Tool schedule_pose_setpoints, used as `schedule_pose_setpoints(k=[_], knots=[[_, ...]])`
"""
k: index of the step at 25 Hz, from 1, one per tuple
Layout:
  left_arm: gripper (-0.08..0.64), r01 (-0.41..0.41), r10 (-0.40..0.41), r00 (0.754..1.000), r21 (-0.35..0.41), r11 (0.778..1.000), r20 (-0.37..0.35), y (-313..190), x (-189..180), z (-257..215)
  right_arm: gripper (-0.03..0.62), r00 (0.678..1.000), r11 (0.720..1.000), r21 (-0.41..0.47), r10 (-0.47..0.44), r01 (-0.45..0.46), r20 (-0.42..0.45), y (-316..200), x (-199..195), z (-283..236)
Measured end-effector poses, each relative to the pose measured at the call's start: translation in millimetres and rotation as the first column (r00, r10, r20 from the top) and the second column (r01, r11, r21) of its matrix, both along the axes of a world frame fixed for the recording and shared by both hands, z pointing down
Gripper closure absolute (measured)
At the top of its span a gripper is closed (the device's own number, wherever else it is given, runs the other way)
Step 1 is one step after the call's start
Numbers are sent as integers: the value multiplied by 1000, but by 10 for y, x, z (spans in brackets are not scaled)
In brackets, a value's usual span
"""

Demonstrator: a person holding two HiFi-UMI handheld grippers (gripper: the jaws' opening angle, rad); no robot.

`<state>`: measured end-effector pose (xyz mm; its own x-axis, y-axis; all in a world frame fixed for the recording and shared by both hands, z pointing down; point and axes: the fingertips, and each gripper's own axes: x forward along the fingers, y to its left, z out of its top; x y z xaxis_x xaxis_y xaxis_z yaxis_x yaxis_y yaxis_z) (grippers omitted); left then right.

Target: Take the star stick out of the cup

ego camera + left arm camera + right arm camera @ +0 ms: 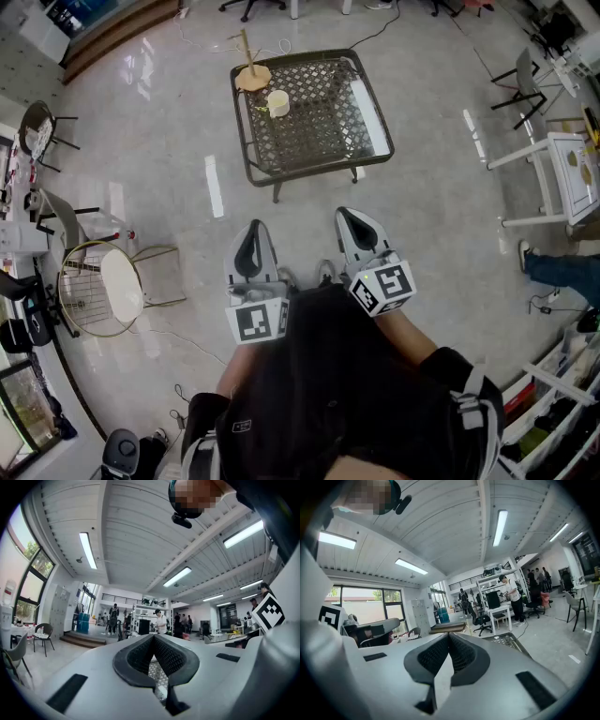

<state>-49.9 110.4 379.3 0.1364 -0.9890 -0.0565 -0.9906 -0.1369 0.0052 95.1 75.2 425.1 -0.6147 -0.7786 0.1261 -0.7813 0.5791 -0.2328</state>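
Left tool shut tight, tips together, holding nothing and touching nothing. Right tool just beside it on the right, tips together too, also with nothing in it. Both held out near the body, over the shiny floor, well apart from the tabletop. On the far left part of that wire tabletop, a small pale cup. Just beside it, farther off and a bit to the left, a round wooden stand with a thin post standing up. Star stick too small to pick out from up here. Only a tiny yellow-green bit at the cup's left side, hard to tell what. Only in the head view: cup, stand and both tools all at once. Only in the left gripper view: dark ribbed pads meeting at the tip and a peek of wire mesh through the little hole under the tip. Also there: people standing far off and long ceiling lights. Only in the right gripper view: the tabletop's corner off to the right, more people by desks, and a big window on the left.
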Motion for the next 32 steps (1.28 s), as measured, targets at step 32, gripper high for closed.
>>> schedule_pose_setpoints(k=[32], knots=[[545, 76, -76, 997, -57, 995, 5, 195, -219, -12, 583, 998, 998, 19, -60, 60, 26, 96, -181, -93]])
